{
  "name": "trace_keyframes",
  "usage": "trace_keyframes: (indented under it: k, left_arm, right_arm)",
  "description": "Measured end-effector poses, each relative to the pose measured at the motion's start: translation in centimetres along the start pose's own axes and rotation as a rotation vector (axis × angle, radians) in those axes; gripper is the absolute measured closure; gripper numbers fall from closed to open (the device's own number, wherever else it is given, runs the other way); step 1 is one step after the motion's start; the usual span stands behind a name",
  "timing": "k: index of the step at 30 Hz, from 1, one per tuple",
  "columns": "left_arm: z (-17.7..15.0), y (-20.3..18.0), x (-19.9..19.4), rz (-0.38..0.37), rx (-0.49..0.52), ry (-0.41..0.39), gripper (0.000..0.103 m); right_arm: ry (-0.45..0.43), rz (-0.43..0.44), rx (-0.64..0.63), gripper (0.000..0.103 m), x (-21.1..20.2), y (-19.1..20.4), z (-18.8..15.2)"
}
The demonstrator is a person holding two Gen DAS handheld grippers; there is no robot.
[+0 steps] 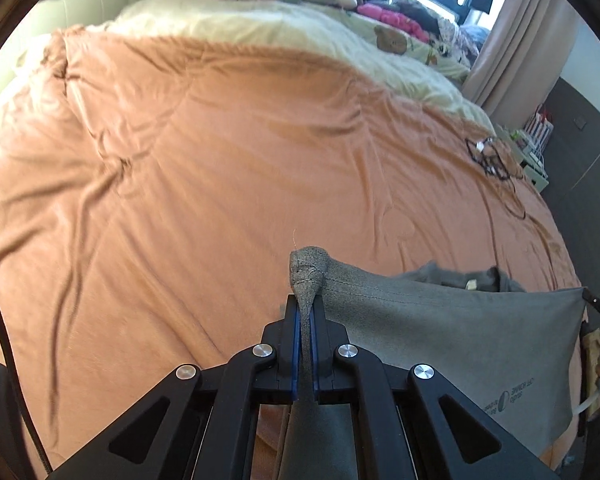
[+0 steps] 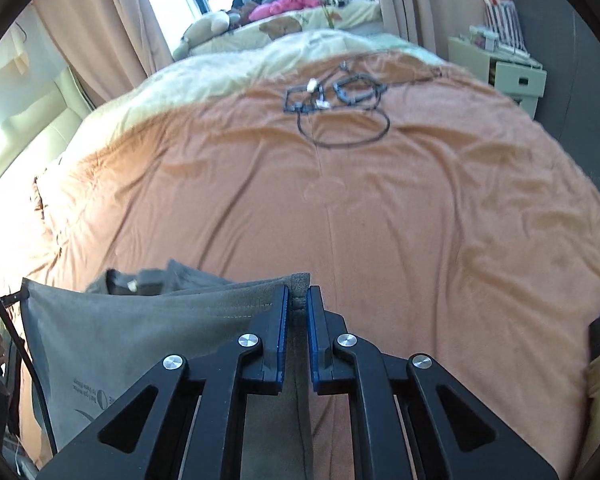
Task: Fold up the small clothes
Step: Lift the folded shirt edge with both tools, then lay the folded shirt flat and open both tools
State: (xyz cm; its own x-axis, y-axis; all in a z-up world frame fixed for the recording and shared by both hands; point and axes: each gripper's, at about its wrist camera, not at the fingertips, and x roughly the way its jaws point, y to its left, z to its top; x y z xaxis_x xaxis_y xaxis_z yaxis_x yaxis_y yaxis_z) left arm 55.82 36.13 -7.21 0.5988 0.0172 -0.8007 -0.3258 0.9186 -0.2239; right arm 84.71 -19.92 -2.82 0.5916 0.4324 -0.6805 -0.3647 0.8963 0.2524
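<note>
A grey T-shirt with a small printed logo hangs stretched between my two grippers above the near edge of the bed. My left gripper is shut on one bunched corner of its hem, which sticks out past the fingertips. My right gripper is shut on the other corner of the grey T-shirt. The shirt's neck opening with its label sags on the far side. The shirt's lower part drops out of sight below both grippers.
An orange bedsheet covers the bed. Black cables with white plugs lie on it at the far side. A cream blanket, plush toys and piled clothes lie beyond. A white cabinet stands at the right wall.
</note>
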Motion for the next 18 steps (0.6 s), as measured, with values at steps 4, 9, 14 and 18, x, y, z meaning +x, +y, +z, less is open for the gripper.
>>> trace_keyframes:
  k: [4,9,14,18]
  left_arm:
    - [1.9,-0.3,-0.3,0.03,0.0,-0.026,0.099]
    - [3.3,-0.4,2.5,0.069,0.012,0.011,0.099]
    - [3.4,0.0,7.5,0.112,0.012,0.085,0.099]
    - [3.0,0.3,11.0,0.141,0.025,0.132,0.099]
  right_arm:
    - [-0.033,-0.018,-0.008,0.098,-1.1,0.5,1.2]
    - [-0.002,-0.049,-0.019,0.098,1.4,0.9,2.6]
    - [0.079,-0.099,-0.029,0.098,6.8,1.0,3.1]
    - [0.118,-0.123,-0.03,0.098,10.0,1.0,3.7]
